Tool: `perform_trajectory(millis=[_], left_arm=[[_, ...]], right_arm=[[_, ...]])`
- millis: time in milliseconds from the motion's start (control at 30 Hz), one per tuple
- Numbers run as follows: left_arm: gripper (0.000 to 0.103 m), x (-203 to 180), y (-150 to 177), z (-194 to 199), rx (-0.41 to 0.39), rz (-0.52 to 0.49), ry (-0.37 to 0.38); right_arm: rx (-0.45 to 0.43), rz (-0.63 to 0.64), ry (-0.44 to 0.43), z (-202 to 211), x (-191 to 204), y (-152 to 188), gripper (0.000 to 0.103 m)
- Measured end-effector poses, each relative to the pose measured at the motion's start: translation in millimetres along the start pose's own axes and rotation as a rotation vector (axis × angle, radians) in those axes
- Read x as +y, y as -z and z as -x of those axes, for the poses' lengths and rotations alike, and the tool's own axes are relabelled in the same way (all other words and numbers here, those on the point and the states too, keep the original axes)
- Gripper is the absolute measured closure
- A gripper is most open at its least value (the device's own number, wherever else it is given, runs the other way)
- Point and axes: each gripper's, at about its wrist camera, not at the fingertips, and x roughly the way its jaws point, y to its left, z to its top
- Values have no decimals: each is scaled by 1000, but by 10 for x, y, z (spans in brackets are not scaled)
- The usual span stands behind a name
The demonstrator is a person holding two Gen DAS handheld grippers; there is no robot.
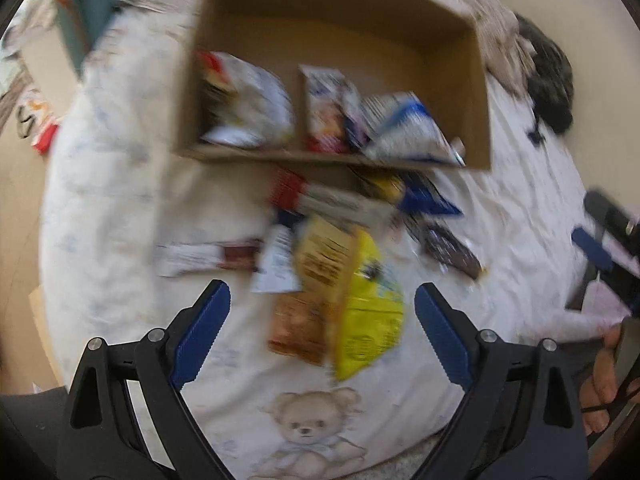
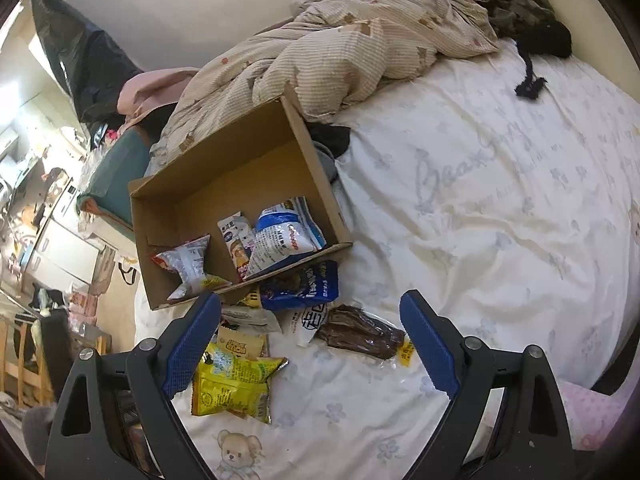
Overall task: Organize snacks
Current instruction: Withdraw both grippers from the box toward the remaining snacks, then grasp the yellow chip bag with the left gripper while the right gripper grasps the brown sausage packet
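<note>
Bed [image 2: 500, 200], white printed sheet. Striped quilt [image 2: 340, 48] heaped at far end. Open cardboard box [image 2: 168, 192] on sheet; three snack packs [image 2: 288, 236] inside at near wall. Loose snacks on sheet just before box: yellow pack [image 2: 232, 380], brown pack [image 2: 360, 334], blue pack [image 2: 308, 286]. Left gripper [image 1: 322, 304]: jaws spread, empty, above yellow pack. Right gripper [image 2: 310, 316]: jaws spread, empty.
</note>
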Motion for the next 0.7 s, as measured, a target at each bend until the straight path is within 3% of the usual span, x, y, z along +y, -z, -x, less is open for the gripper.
perform_trajectory(millis=[100, 233, 300, 333, 367, 567, 700], left_arm=[[11, -203, 41, -245, 74, -84, -12], [13, -346, 95, -436, 93, -157, -42], [27, -390, 117, -491, 115, -187, -31], [49, -382, 113, -511, 129, -188, -22], [52, -368, 112, -536, 154, -180, -10], [60, -269, 126, -336, 154, -145, 13], [60, -156, 123, -17, 116, -129, 19]], right_arm=[[4, -18, 0, -9, -37, -8, 10], [12, -20, 8, -44, -59, -19, 10], [8, -14, 22, -50, -56, -23, 10], [7, -14, 25, -56, -61, -31, 10], [7, -18, 25, -63, -68, -36, 10], [31, -45, 26, -137, -105, -61, 10], [141, 39, 105, -362, -69, -74, 10]])
